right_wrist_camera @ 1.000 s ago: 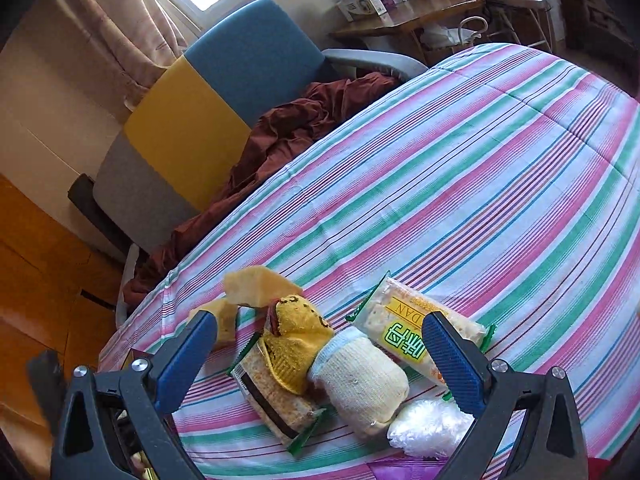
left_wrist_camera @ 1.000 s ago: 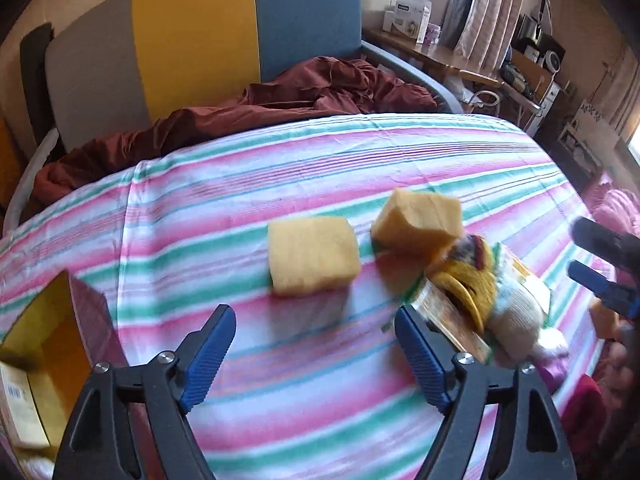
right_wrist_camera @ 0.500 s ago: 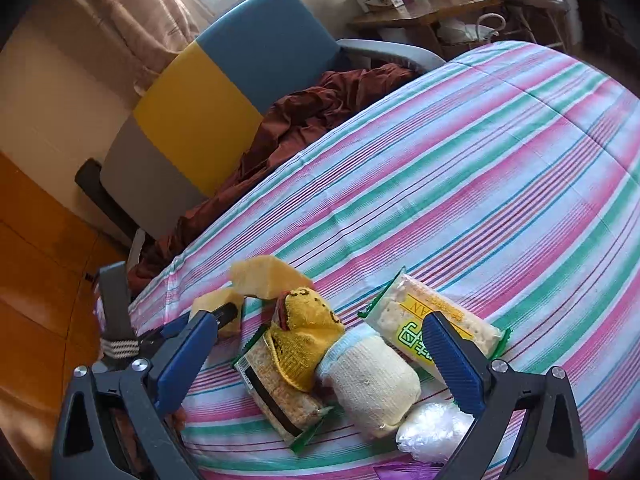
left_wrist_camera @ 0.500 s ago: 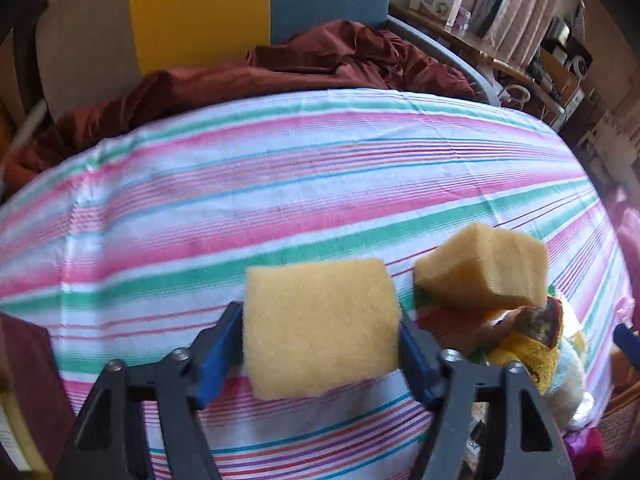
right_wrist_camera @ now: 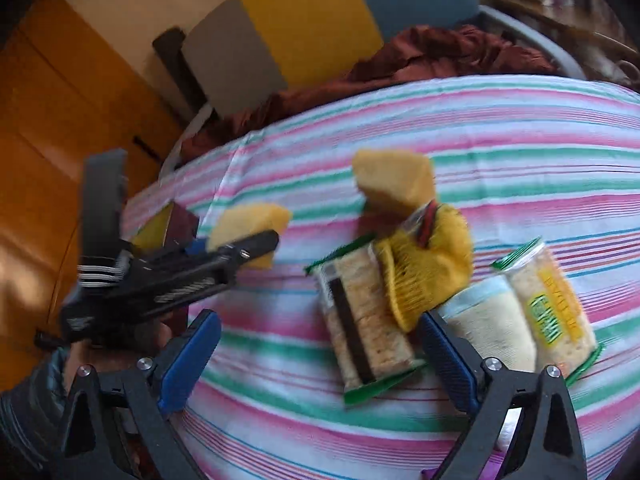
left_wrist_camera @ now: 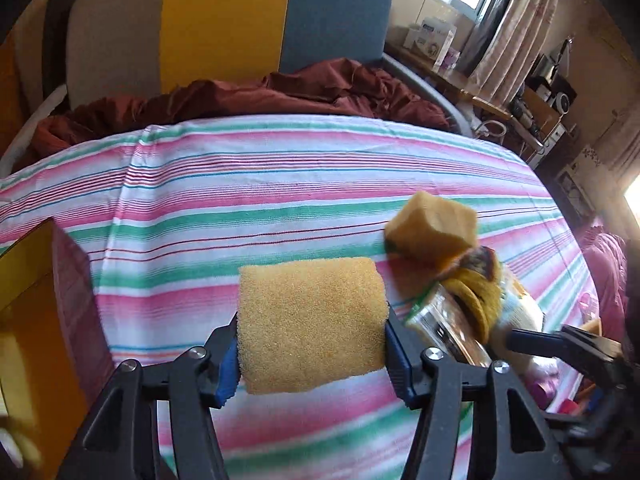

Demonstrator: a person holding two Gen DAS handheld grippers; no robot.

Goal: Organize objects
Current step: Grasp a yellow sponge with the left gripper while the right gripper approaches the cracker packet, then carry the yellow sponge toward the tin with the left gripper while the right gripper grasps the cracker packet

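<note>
My left gripper (left_wrist_camera: 310, 354) is shut on a yellow sponge (left_wrist_camera: 310, 318) and holds it above the striped cloth; the sponge also shows in the right wrist view (right_wrist_camera: 248, 226). A second sponge (left_wrist_camera: 432, 226) lies tilted on a pile to the right, seen also in the right wrist view (right_wrist_camera: 394, 182). The pile holds a yellow glove (right_wrist_camera: 428, 270), two cracker packs (right_wrist_camera: 360, 328) (right_wrist_camera: 554, 314) and a cream roll (right_wrist_camera: 490, 322). My right gripper (right_wrist_camera: 320, 354) is open and empty, low over the cloth, with the nearer cracker pack between its fingers.
An open yellow box with dark red sides (left_wrist_camera: 44, 312) stands at the table's left edge. A dark red cloth (left_wrist_camera: 256, 94) lies on a grey, yellow and blue chair (left_wrist_camera: 224, 20) behind the table. The striped tablecloth (left_wrist_camera: 280, 184) covers the table.
My left gripper closed on the sponge and lifted it off the cloth. My right gripper swung left and down toward the pile of snacks.
</note>
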